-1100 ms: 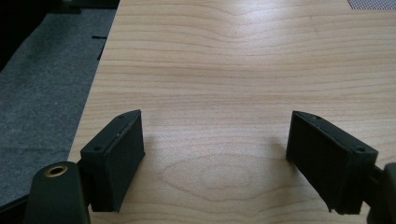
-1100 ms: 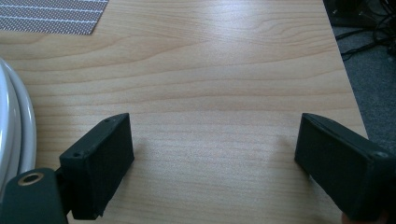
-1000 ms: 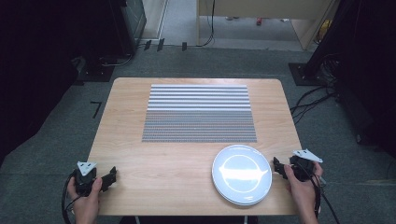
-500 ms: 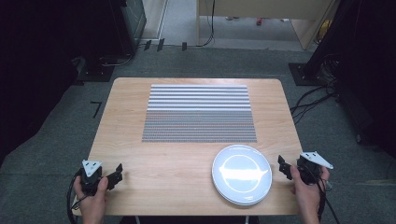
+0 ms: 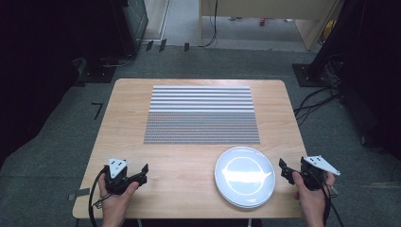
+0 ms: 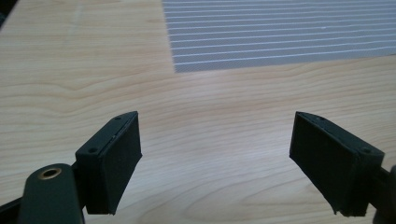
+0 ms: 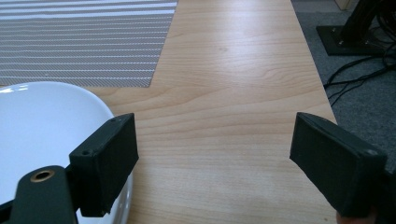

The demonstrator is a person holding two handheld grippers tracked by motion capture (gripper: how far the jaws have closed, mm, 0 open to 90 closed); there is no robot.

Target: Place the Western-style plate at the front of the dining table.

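Observation:
A white plate (image 5: 245, 176) lies at the near right of the wooden table (image 5: 123, 123), just below a grey striped placemat (image 5: 202, 115). My left gripper (image 5: 142, 174) rests low over the near left of the table, its jaws pointing right. In the left gripper view my left gripper (image 6: 217, 158) is open over bare wood, with the placemat (image 6: 280, 32) ahead. My right gripper (image 5: 283, 170) sits at the table's right edge, just right of the plate. In the right gripper view it (image 7: 215, 158) is open, its left jaw over the plate's rim (image 7: 42, 121).
Grey carpet surrounds the table. Cables and a black stand base (image 5: 312, 75) lie on the floor at the right, and dark equipment (image 5: 118, 28) stands at the far left. The placemat (image 7: 79, 42) covers the table's middle.
My left gripper has moved right, further in over the table. My right gripper has shifted slightly right, away from the plate. Both stay open.

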